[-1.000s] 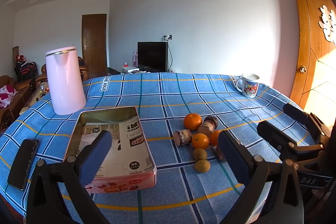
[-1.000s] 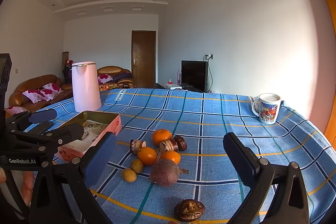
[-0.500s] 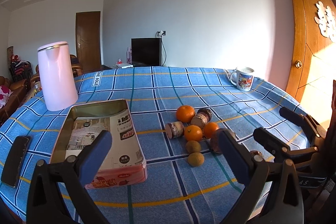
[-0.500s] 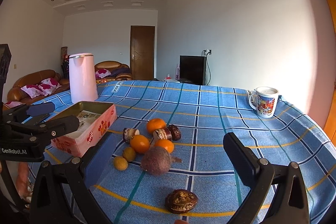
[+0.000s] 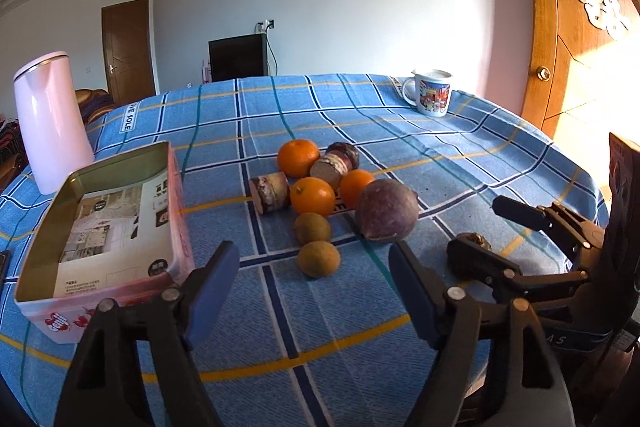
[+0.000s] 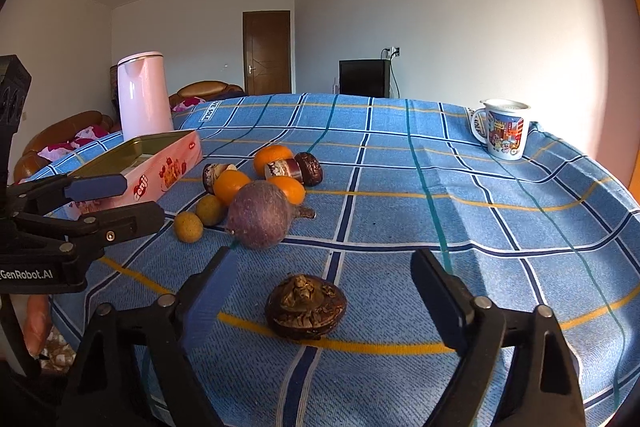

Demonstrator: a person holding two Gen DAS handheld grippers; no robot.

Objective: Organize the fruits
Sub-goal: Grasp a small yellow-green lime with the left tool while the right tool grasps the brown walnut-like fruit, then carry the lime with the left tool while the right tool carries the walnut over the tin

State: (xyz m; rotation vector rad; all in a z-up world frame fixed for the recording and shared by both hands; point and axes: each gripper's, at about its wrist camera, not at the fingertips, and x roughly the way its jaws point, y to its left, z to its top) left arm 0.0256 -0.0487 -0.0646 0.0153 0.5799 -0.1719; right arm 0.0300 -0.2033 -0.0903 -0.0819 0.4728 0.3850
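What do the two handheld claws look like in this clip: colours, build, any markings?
Both match: the left claw and right claw have black plastic arms joined by silver rivets, each ending in a flat blue pad. Seen from the right wrist, the left unit's body carries white "GenRobot.AI" lettering. No cables or sleeves show.

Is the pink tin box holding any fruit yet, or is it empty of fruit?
Empty of fruit. The pink tin box shows only a printed paper sheet inside; the oranges lie outside on the tablecloth.
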